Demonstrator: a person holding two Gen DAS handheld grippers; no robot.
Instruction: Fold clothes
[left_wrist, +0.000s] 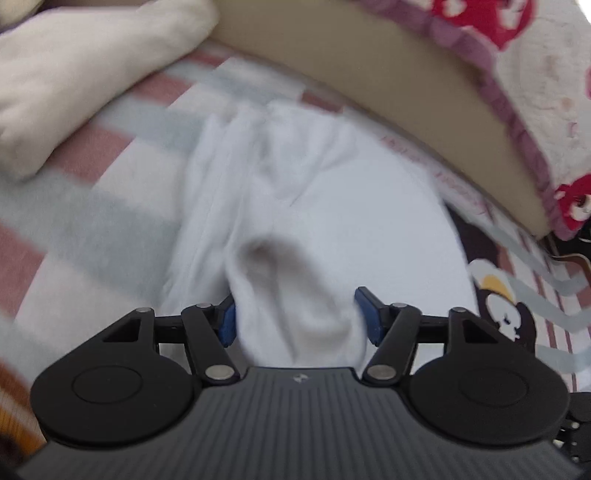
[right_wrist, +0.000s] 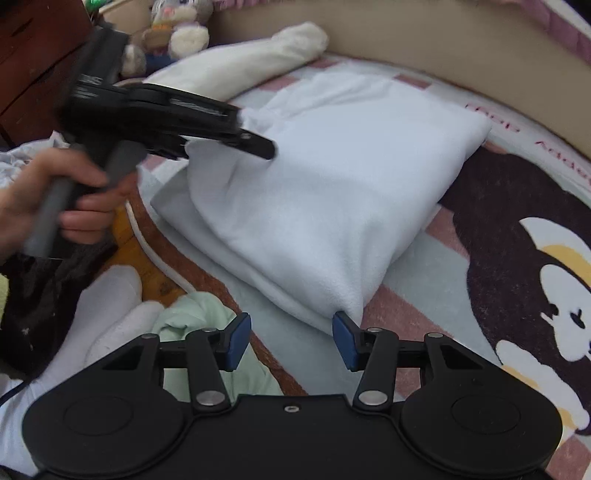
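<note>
A white garment (right_wrist: 332, 177) lies folded into a thick pad on the patterned rug (right_wrist: 424, 306). In the left wrist view a bunched fold of the same white garment (left_wrist: 295, 295) fills the gap of my left gripper (left_wrist: 298, 321) and touches both blue pads. The right wrist view shows that left gripper (right_wrist: 258, 144) from the side at the garment's far left edge, held by a hand (right_wrist: 55, 192). My right gripper (right_wrist: 291, 341) stands open just short of the garment's near corner (right_wrist: 343, 310), with only rug between its pads.
A beige padded edge (left_wrist: 369, 85) curves round the rug's far side. A cream cushion (right_wrist: 258, 55) and a stuffed rabbit (right_wrist: 181, 26) lie at the back left. A pale green garment (right_wrist: 199, 314) and feet in white socks (right_wrist: 110, 314) are near my right gripper.
</note>
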